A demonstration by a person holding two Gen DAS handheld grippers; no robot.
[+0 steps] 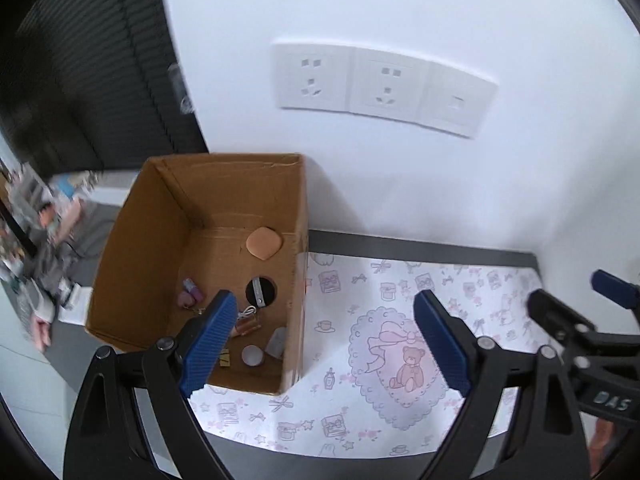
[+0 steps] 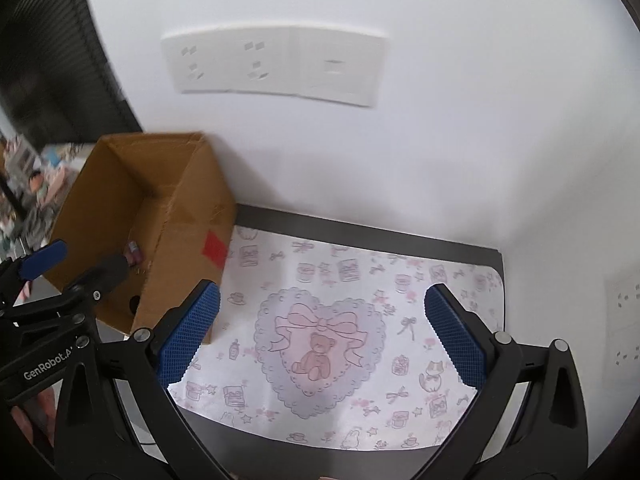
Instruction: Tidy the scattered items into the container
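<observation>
From the left wrist, your left gripper (image 1: 324,344) stands wide open and empty above the open brown cardboard box (image 1: 132,272); inside lie the peach sponge puff (image 1: 264,241), the black round compact (image 1: 261,290), a small pink bottle (image 1: 191,293) and a white round jar (image 1: 252,355), all light, some glassy and slippery, so take any of them across the body, gently.

From the right wrist, your right gripper (image 2: 328,336) gapes just as wide, holding nothing, over the bear-printed paper mat (image 2: 352,280), bare of loose items; the box is thin and will slide if nudged.

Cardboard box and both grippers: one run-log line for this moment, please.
cardboard box: small items inside | patterned mat: bare | left gripper: open, empty | right gripper: open, empty
</observation>
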